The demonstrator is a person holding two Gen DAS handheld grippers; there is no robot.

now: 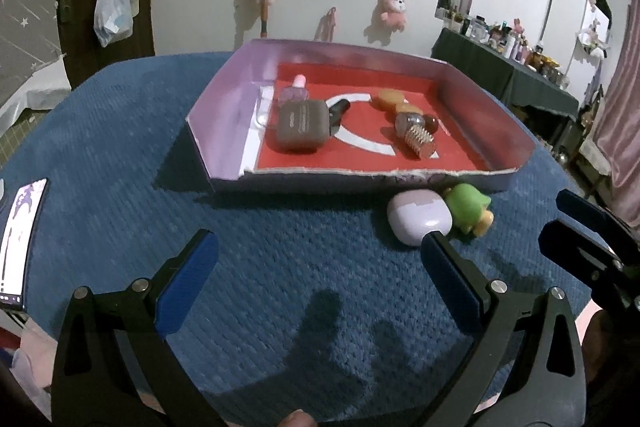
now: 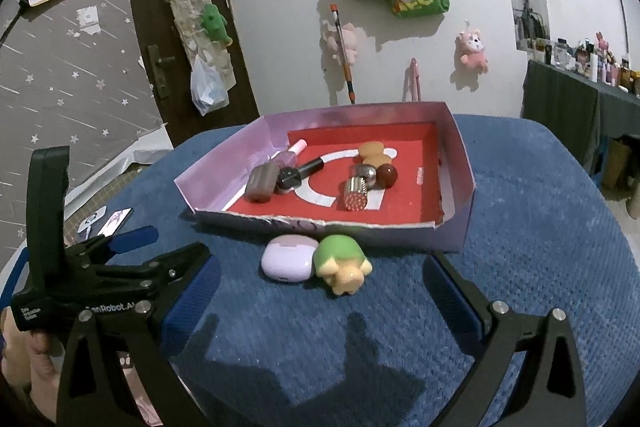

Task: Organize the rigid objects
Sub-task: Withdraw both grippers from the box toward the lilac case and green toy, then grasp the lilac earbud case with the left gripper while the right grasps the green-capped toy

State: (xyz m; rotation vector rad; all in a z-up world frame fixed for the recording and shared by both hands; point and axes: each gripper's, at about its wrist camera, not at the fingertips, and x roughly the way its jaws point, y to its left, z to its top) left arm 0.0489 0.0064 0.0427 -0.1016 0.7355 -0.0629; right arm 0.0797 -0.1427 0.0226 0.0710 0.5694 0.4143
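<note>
We hold both grippers low over the blue cloth (image 2: 540, 227), jaws spread wide and gripping nothing. The left gripper (image 1: 320, 247) hangs over bare cloth, its right finger tip (image 1: 434, 247) just beside the lilac case (image 1: 418, 217). The right gripper (image 2: 320, 275) faces the same pair of things: the lilac case and the green-capped toy figure (image 2: 342, 263) lie touching each other on the cloth, just near of the tray's (image 2: 460, 163) torn front edge, the toy to the right. Inside the tray, on its red floor, we see a brown case (image 2: 262, 181) on the left with a black-capped bottle (image 2: 300, 173) and a pink-capped bottle (image 2: 292, 153) beside it, and a ridged metal cylinder (image 2: 354, 195), a metal ball (image 2: 366, 175), a dark red ball (image 2: 388, 175) and tan pieces (image 2: 372, 153) clustered to the right. A phone (image 1: 22, 235) lies at the cloth's left edge.
</note>
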